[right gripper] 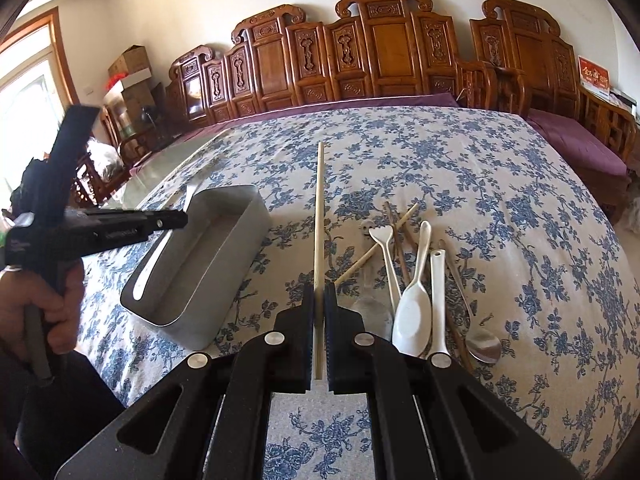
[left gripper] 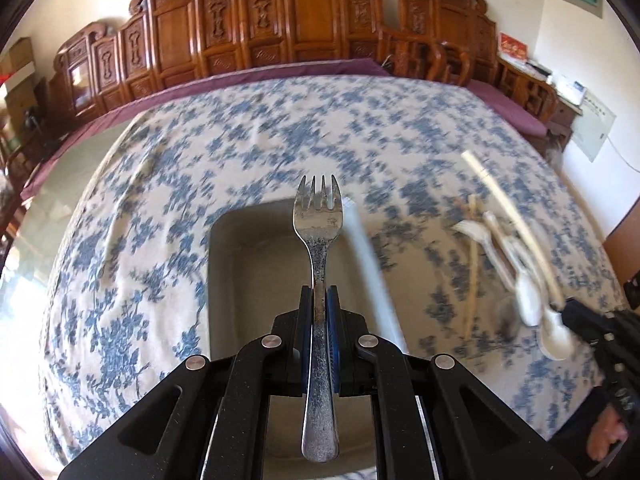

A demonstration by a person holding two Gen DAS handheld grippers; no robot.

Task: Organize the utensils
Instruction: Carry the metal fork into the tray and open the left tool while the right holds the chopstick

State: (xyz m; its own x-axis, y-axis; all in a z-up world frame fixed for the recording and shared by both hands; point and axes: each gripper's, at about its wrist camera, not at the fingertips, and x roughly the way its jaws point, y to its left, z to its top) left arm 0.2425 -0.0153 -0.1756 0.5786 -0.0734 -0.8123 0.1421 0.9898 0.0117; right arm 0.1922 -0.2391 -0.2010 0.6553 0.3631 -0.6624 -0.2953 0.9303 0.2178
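Observation:
My left gripper (left gripper: 319, 294) is shut on a metal fork (left gripper: 318, 232) whose tines point away, held above the grey rectangular bin (left gripper: 236, 240). In the right wrist view that left gripper (right gripper: 176, 219) hovers over the near-left part of the same bin (right gripper: 224, 264). My right gripper (right gripper: 319, 292) is shut on a pale chopstick (right gripper: 319, 216) that sticks out forward. To its right lies a pile of utensils: a white ceramic spoon (right gripper: 412, 316), a white scoop handle (right gripper: 437, 300), a heart-tipped white spoon (right gripper: 386, 256), a metal spoon (right gripper: 482, 344) and several chopsticks (right gripper: 376, 252).
The blue floral tablecloth (right gripper: 500, 208) covers the table; bare glass edge (right gripper: 160, 184) shows at the left. Carved wooden benches (right gripper: 360, 52) with purple cushions stand behind. A hand (right gripper: 40, 304) grips the left tool at the left.

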